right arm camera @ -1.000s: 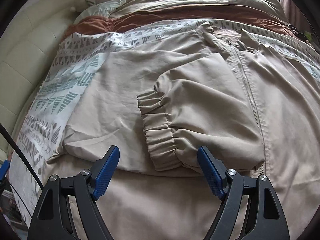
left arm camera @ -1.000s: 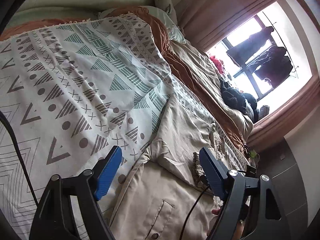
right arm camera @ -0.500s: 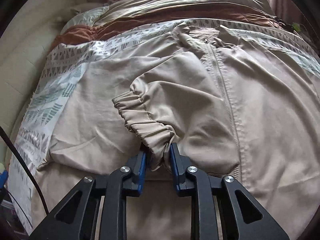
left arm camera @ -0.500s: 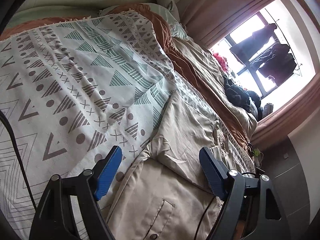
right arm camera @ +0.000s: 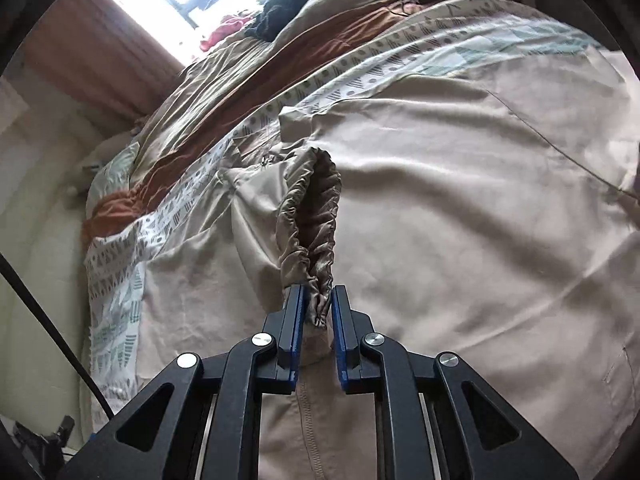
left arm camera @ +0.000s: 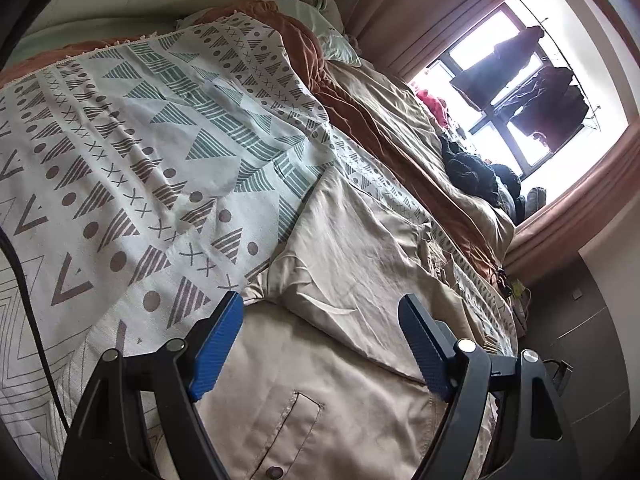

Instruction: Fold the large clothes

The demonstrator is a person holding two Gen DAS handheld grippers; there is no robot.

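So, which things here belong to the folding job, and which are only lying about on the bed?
Part of the job:
- beige zip-up jacket
- its gathered elastic cuff, between the closing jaws of the right gripper
- left gripper, open above the jacket

Lying about:
- white patterned bedspread
- rust-orange blanket
- dark clothes pile
- red garment

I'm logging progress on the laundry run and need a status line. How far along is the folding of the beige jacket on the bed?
Early. Done: the beige jacket lies spread, front up, on the patterned blanket. In hand: the right gripper has its jaws closing on the elastic sleeve cuff, lifted off the jacket. The left gripper hovers open above the hem, holding nothing. Left: laying that sleeve, the other side, and folding the body.
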